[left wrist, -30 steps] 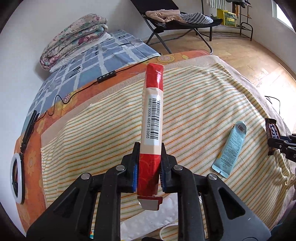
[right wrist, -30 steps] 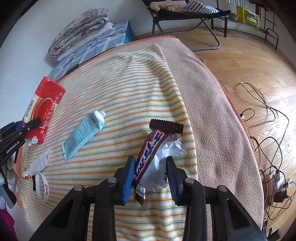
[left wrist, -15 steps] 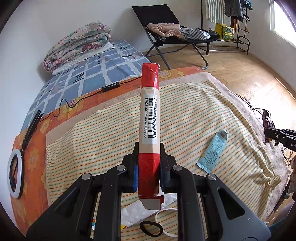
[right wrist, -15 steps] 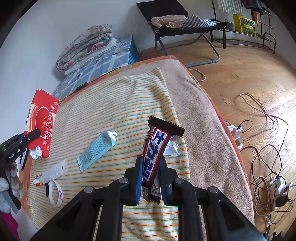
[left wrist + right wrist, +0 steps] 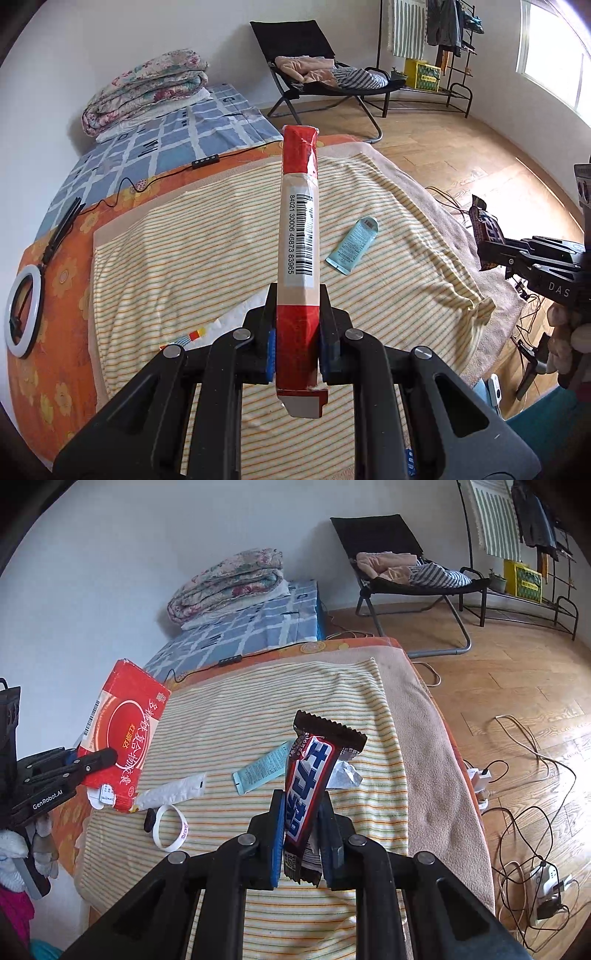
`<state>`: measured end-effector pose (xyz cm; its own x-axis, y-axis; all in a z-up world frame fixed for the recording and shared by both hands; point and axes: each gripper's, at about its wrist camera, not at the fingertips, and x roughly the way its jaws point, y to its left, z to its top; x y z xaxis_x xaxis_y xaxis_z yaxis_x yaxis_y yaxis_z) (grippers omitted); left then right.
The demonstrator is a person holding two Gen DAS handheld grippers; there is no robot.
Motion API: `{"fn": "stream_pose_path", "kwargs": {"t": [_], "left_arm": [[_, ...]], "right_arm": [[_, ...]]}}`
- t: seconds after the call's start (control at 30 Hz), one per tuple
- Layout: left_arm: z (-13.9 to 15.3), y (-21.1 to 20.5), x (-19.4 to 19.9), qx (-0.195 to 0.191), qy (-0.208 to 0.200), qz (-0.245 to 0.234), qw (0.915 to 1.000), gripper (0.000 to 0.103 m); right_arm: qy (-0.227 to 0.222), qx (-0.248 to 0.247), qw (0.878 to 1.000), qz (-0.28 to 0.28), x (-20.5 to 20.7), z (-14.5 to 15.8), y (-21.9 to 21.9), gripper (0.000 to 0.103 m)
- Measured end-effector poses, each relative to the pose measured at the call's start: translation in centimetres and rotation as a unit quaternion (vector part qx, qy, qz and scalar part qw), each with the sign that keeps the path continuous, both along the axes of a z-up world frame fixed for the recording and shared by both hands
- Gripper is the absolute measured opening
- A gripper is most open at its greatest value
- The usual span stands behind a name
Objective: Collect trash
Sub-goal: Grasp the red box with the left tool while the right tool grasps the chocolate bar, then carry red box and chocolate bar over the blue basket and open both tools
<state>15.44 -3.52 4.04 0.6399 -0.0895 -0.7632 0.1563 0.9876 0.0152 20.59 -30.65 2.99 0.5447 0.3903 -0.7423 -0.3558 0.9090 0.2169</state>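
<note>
My left gripper (image 5: 297, 334) is shut on a flat red box (image 5: 298, 236) with a barcode, held edge-on above the striped blanket (image 5: 207, 251). The right wrist view shows that box (image 5: 122, 734) at the left, in the left gripper (image 5: 99, 758). My right gripper (image 5: 303, 827) is shut on a brown and blue candy bar wrapper (image 5: 312, 779), lifted off the bed; the same wrapper (image 5: 487, 236) shows at the right edge of the left wrist view. A light blue tube (image 5: 352, 242) (image 5: 262, 768) lies flat on the blanket, and a white tube (image 5: 173, 790) lies nearer the left.
A white wristband (image 5: 170, 827) lies on the blanket by the white tube. A ring light (image 5: 22, 310) and a cable remote (image 5: 205, 161) lie on the orange sheet. Folded quilts (image 5: 147, 92) lie by the wall. A folding chair (image 5: 402, 576) and floor cables (image 5: 532, 812) are to the right.
The right gripper closed on the candy bar wrapper and lifted it off the blanket. The left gripper rose and pulled back with the red box, so more of the bed shows.
</note>
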Motion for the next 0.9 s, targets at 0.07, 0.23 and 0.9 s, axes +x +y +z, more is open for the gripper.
{"fn": "stream_pose_path", "kwargs": {"t": [0.07,0.23,0.9], "left_arm": [[0.1,-0.1,-2.1,-0.006,0.004,-0.002,1.0,0.015],[-0.3,-0.1,-7.7,-0.021,0.019,-0.003,0.9996,0.015],[-9.5,-1.2,-21.4,-0.042,0.109,0.003,0.9931,0.015]], "right_arm": [[-0.008,-0.003,1.0,0.016,-1.7,0.4,0.7,0.015],[-0.022,-0.019,0.998,0.056,-6.3,0.7,2.4,0.015],[0.031,-0.058,0.988,0.139,-18.2,-5.6,4.2,0.015]]}}
